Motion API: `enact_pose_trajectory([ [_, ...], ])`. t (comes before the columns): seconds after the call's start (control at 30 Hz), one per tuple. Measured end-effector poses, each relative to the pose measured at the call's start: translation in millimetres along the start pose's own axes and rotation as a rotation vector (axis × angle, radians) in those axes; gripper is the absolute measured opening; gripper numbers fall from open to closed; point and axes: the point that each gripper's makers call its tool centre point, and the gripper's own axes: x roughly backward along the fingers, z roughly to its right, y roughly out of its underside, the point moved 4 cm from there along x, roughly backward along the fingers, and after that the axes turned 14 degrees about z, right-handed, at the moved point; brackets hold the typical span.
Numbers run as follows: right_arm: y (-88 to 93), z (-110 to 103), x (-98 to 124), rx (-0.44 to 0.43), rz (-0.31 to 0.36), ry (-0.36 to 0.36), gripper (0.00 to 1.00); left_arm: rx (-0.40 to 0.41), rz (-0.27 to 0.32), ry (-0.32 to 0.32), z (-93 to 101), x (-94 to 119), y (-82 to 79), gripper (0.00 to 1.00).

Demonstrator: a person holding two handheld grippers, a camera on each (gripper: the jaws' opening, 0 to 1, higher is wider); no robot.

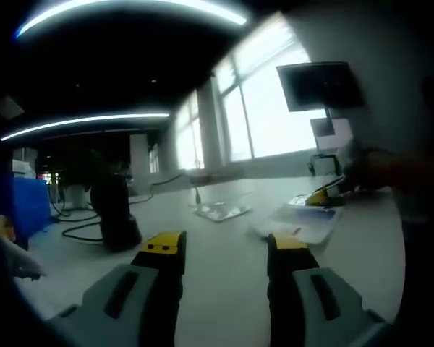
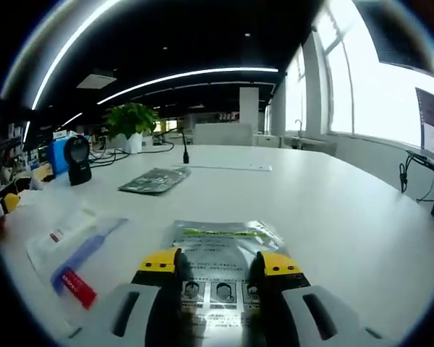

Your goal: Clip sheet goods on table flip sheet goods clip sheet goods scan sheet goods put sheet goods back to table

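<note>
Right gripper [image 2: 219,264], yellow-tipped, sits over the near edge of a clear plastic sheet packet with printed labels [image 2: 224,253] flat on the white table [image 2: 347,210]; jaws apart, and I can't tell if they touch it. Left of it I see a clear toothbrush-style pack [image 2: 76,249], farther a silvery pouch [image 2: 155,179], a black scanner [image 2: 77,160], a potted plant [image 2: 132,119]. Left gripper [image 1: 226,244] hangs open above bare tabletop.

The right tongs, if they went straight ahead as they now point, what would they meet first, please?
The silvery sheet packet on the white table: it already lies between the right tongs, which stand open astride its near end. Whether they touch it is unclear.
</note>
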Motion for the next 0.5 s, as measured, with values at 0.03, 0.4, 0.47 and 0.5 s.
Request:
enact_pose_trajectory([
  [0.03, 0.2, -0.8, 0.8, -0.001, 0.002, 0.012, 0.37, 0.001, 0.001, 0.0, 0.0, 0.0, -0.1, 0.37],
  [0.4, -0.4, -5.0, 4.8, 0.003, 0.001, 0.064, 0.36, -0.002, 0.0, 0.005, 0.7, 0.2, -0.1, 0.37],
  [0.47, -0.2, -5.8, 5.2, 0.004, 0.005, 0.064, 0.36, -0.002, 0.0, 0.002, 0.1, 0.2, -0.1, 0.37],
  [0.5, -0.1, -5.6, 5.1, 0.004, 0.007, 0.064, 0.36, -0.002, 0.0, 0.0, -0.1, 0.3, 0.0, 0.37],
])
